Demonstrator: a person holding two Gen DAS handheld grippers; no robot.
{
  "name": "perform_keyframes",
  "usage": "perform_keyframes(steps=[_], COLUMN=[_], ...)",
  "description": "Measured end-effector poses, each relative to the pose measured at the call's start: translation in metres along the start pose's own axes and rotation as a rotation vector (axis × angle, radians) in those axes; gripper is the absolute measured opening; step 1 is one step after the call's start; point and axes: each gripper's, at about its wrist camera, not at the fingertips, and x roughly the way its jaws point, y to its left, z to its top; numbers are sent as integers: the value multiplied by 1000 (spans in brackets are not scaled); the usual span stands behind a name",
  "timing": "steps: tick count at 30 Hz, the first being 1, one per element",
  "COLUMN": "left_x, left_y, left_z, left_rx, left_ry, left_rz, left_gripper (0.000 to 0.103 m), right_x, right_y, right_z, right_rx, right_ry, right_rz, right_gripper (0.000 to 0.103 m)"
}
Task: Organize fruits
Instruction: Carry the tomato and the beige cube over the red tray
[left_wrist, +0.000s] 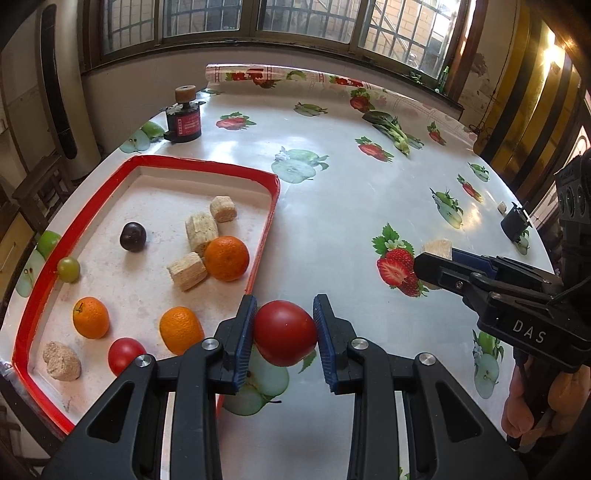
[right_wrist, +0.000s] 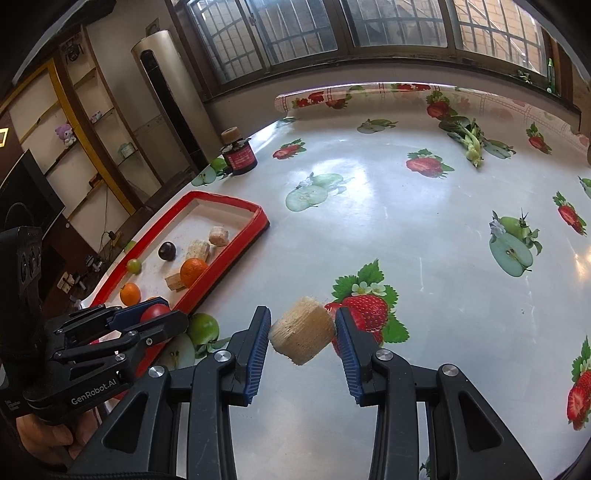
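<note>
My left gripper is shut on a red tomato, held above the table just right of the red-rimmed tray. In the tray lie three oranges, a second tomato, a dark plum, a green grape and several pale fibrous chunks. My right gripper is shut on another pale fibrous chunk, lifted over a printed strawberry. The right gripper shows in the left wrist view; the left gripper with its tomato shows in the right wrist view.
A fruit-print cloth covers the table. A dark jar with a cork lid stands at the back left. A leafy green vegetable lies at the far right. A small pale chunk and a dark object sit near the right edge.
</note>
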Motion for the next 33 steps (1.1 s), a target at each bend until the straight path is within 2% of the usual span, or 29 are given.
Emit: perform_keyframes(steps=[14,33], left_x=[-14,-10], left_y=[38,82], left_z=[0,5], left_rx=[-49,-105], left_ry=[-23,-18], left_rz=[31,73], left_gripper=[29,29], right_x=[17,50], right_y=[49,84], right_z=[11,31], right_rx=[-79,-135], right_ry=[17,46], right_rz=[40,78], right_gripper=[37,37])
